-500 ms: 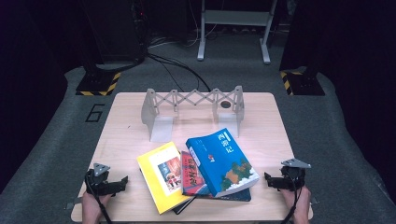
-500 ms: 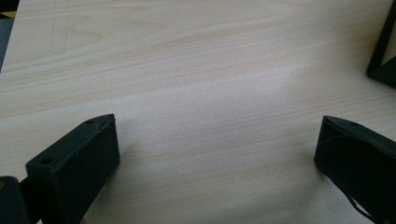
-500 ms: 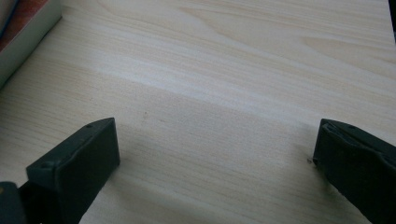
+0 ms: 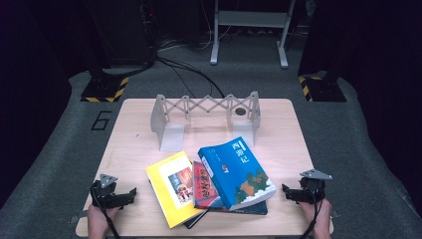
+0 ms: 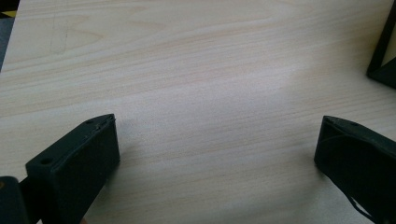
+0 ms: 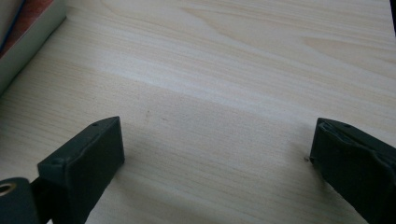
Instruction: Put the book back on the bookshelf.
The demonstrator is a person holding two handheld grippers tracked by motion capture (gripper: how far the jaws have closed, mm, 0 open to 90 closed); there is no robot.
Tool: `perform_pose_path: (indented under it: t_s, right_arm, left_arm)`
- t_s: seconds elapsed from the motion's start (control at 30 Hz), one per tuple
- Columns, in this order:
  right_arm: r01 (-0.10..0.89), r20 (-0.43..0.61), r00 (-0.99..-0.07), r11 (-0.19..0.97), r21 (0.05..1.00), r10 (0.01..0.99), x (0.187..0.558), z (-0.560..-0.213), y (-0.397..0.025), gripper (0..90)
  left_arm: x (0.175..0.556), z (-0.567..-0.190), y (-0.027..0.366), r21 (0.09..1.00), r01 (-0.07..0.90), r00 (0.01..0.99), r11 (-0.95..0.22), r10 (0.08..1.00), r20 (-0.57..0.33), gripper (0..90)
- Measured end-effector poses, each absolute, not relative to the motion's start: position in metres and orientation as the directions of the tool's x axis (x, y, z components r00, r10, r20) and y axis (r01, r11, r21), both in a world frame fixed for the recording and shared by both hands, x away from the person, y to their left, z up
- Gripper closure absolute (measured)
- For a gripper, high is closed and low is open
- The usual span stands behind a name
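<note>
While both grippers sit wide open on bare table (image 4: 134,149), the blue book (image 4: 238,172) covers most of the red book (image 4: 203,185); bottom dark book barely peeks out.

Left gripper (image 4: 130,193) and right gripper (image 4: 286,191) pinch nothing.

The counter (image 4: 134,144) was pale, matt wood with fine grain. Beside the grey metal-looking rack (image 4: 206,117), the blue book (image 4: 236,172) had a glossy paper cover.

My table (image 4: 134,144) is pale wood with fine grain. The blue book (image 4: 238,172) carries white lettering and a green-orange picture. The yellow book (image 4: 171,191) shows a red cover panel; the red book (image 4: 203,188) sits between. The rack (image 4: 171,117) is light grey. My left gripper (image 4: 130,193) and right gripper (image 4: 286,191) are black.
</note>
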State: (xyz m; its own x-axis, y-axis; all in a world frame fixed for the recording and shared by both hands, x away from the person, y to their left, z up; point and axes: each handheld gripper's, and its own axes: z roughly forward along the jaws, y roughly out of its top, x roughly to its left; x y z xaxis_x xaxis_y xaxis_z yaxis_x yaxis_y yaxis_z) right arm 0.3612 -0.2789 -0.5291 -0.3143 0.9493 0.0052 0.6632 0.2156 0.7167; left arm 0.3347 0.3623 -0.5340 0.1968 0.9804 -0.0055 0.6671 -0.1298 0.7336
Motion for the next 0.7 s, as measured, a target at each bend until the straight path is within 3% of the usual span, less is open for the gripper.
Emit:
perform_pose_path:
  t_s: [0.17,0.43,0.7]
  right_arm:
    - [0.667,0.01,-0.316,0.215,0.713,0.949,0.362,-0.528,-0.279,2.4]
    - [0.684,0.123,-0.338,0.154,0.713,0.933,0.365,-0.514,-0.282,5.5]
    - [0.655,0.137,-0.439,0.211,0.726,0.888,0.371,-0.481,-0.264,7.6]
  left_arm:
    - [0.335,-0.534,0.362,0.735,0.666,0.197,-0.13,0.98,-0.005,0.0]
    - [0.335,-0.534,0.362,0.735,0.666,0.197,-0.13,0.98,-0.005,0.0]
    - [0.335,-0.534,0.362,0.735,0.665,0.198,-0.131,0.98,-0.005,0.0]
